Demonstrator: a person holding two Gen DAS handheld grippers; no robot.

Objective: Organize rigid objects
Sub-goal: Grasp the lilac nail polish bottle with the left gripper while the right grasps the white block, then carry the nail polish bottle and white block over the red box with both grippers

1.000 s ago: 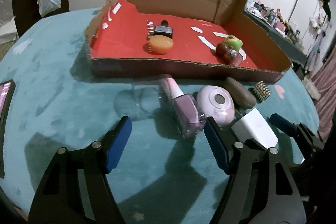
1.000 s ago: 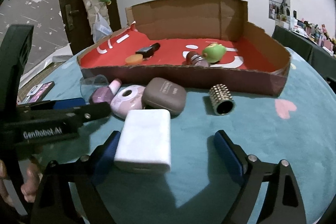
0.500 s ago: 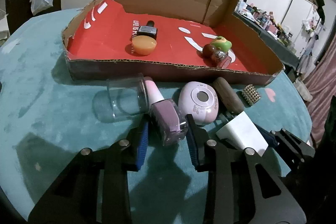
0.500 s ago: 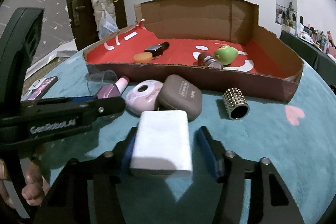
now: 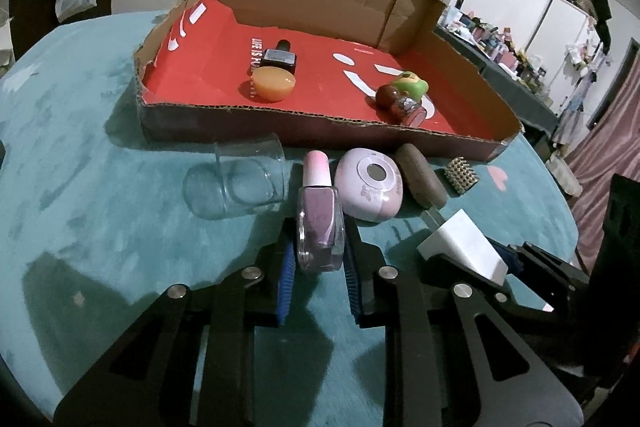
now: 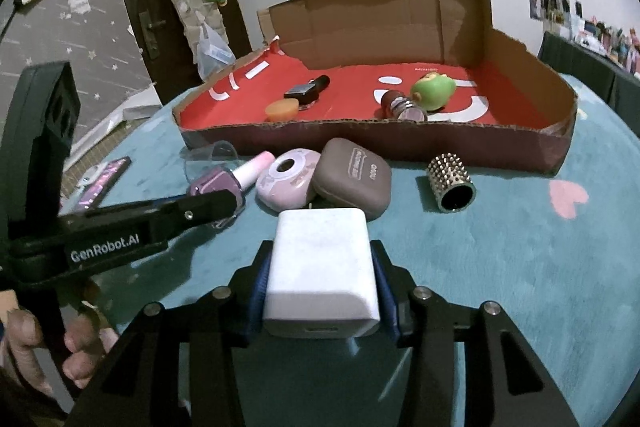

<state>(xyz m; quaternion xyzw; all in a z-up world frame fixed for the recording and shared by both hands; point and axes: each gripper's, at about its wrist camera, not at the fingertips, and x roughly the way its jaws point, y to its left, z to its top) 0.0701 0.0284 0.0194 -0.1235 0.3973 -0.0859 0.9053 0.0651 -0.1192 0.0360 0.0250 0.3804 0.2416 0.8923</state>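
My left gripper [image 5: 318,259] is shut on the purple nail polish bottle [image 5: 320,223], whose pink cap points toward the box. My right gripper [image 6: 320,283] is shut on the white charger block [image 6: 322,267], its blue pads pressed on both sides. The same white charger block [image 5: 464,247] shows at the right of the left wrist view. The red-lined cardboard box [image 5: 320,123] lies ahead on the teal cloth and holds a dark bottle, an orange disc [image 5: 274,83], a green toy [image 5: 410,87] and a small jar.
On the cloth in front of the box lie a clear glass [image 5: 236,183] on its side, a pink round case [image 5: 368,187], a brown case [image 6: 352,179] and a studded metal roller [image 6: 450,181]. A phone [image 6: 104,181] lies at the left. A person's hand [image 6: 52,343] holds the left gripper.
Both grippers went from wide open to shut: the left pads came in on the nail polish bottle, the right pads on the white charger block. Both views shifted slightly closer.
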